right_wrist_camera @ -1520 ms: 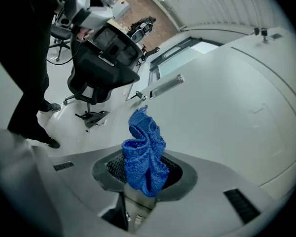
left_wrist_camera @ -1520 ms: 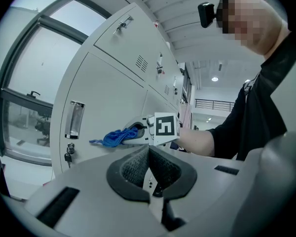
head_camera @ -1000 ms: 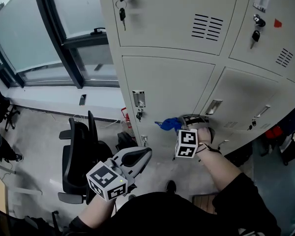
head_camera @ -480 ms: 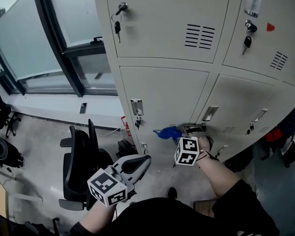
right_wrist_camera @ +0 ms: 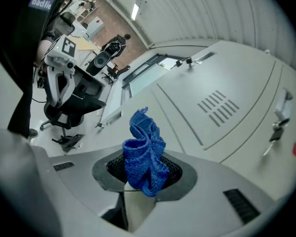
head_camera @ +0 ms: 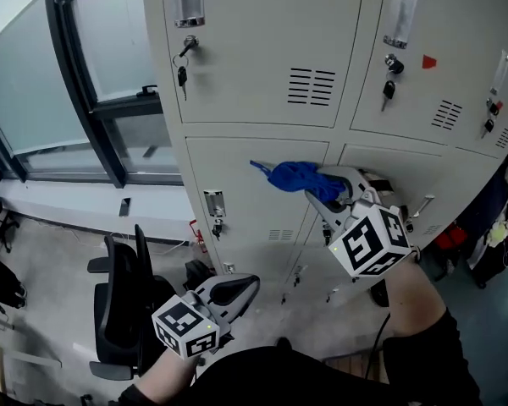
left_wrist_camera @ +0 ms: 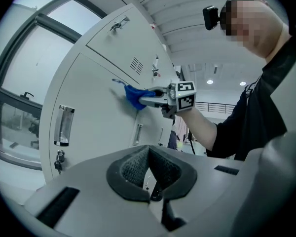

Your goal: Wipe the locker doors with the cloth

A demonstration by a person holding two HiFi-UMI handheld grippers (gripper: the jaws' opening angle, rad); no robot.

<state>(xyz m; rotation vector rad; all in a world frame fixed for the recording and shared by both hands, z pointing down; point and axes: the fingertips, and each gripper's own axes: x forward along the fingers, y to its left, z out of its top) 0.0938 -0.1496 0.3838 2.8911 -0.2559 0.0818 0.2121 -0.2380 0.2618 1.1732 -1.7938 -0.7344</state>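
1. Before you stands the bank of beige metal lockers [head_camera: 254, 32], filling the upper part of the head view; its doors carry slotted vents, handles and locks.
2. To your left runs a large window with a dark frame [head_camera: 34, 83]; below it a black office chair [head_camera: 118, 303] stands on the grey floor, well apart from the lockers.
3. Your right gripper [head_camera: 317, 189] reaches out to the lower left locker door [head_camera: 254, 210], near that door's top edge; its jaws are clamped on a bunched blue knitted cloth [head_camera: 292, 176], and the right gripper view shows the cloth [right_wrist_camera: 144, 157] gripped between the dark pads with its loose end pointing at the locker front.
4. Your left gripper [head_camera: 241, 286] hangs low by your body, away from the lockers; in its own view the jaws are pressed together with nothing between them, and past them you can see the right gripper [left_wrist_camera: 153, 98] holding the cloth [left_wrist_camera: 134, 95] at the door face; whether the cloth actually touches the metal cannot be told.
5. Small keys hang from the locks of the upper doors, one at the left [head_camera: 182, 76] and one further right [head_camera: 389, 90]; a small red sticker [head_camera: 429, 61] sits just beside the latter.
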